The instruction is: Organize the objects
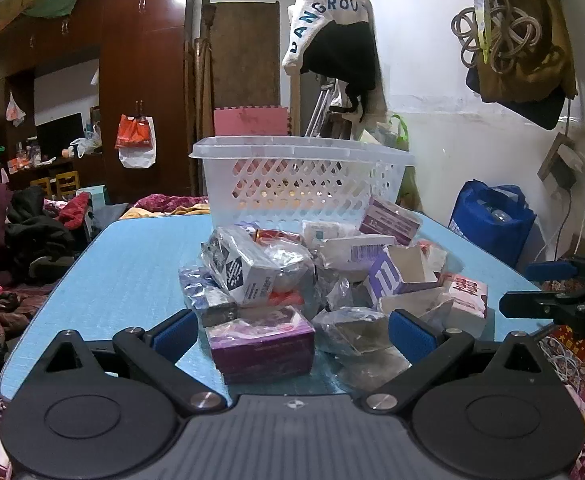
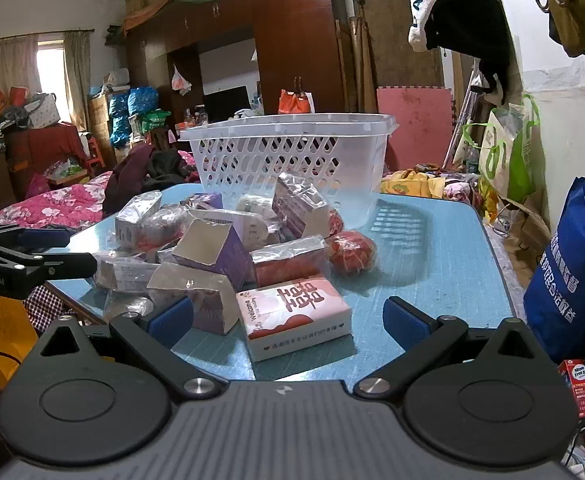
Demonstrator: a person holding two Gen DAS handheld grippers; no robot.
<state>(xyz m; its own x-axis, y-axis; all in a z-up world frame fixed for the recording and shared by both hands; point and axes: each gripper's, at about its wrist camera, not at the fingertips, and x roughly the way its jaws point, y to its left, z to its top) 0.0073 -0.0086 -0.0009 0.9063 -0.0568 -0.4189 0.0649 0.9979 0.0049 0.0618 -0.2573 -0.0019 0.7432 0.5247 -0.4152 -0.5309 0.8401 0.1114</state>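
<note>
Blue matting is covering the bench [image 1: 124, 264], and a heap of small packages is sitting on it, from the middle toward the near edge. In the left wrist view, the left gripper [image 1: 292, 330] is hovering at the near edge with its blue-padded jaws spread wide, gripping nothing; a purple box [image 1: 262, 340] is lying between the fingers without touching either pad. Just beyond it a plastic-wrapped white carton [image 1: 248, 268] is leaning in the pile, and further right an open-topped purple carton [image 1: 400, 272] is standing among crumpled wrappers. A white lattice basket [image 1: 300, 180] is standing upright at the far edge, directly behind the heap (its contents cannot be made out). In the right wrist view, the right gripper [image 2: 288, 316] is likewise gaping fully, holding nothing, while a pink and white box [image 2: 292, 314] with red characters is lying flat between its fingers near the bench's near edge, clear of both pads. A red wrapped round item [image 2: 350, 252] is resting to the right of the heap, near the basket's base.
</note>
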